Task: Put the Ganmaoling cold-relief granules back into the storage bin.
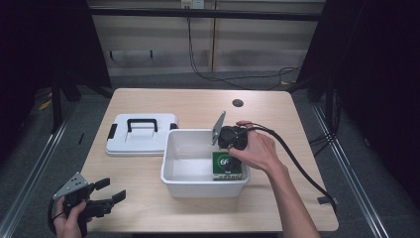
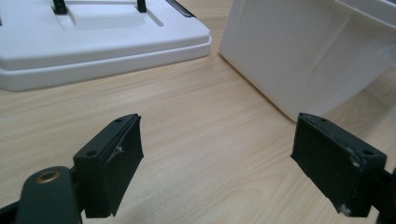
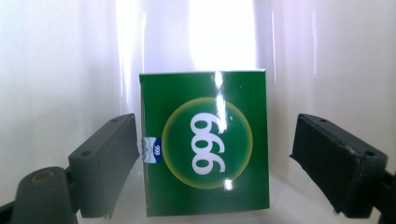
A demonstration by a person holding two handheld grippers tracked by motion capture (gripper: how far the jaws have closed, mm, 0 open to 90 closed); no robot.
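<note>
The green box carries the number "999" in white inside a pale yellow-green ring on its broad face, and a small blue-and-white label at its left edge repeats the same digits, turned the other way up; in the high view the top of the box shows part of a white numeral and a line of print too small to read. It stands in the white bin, in the near right corner, close against the right wall. The right hand reaches over the bin's right rim with the wrist bent and the forearm running back to the lower edge of the high view, and it points the right tool down into the bin, its grey plate tipped up over the far rim. In the right gripper view the right tool is spread wide, its jaws standing on either side of the box: the left one looks to be right at the labelled edge, the right one clear of it with a gap. The left hand rests low at the near left corner of the worktop, and the left tool is level and aimed toward the bin. The left tool is also wide apart and grips nothing, with bare wood between its jaws. The white lid, with its black handle, lies flat just left of the bin.
</note>
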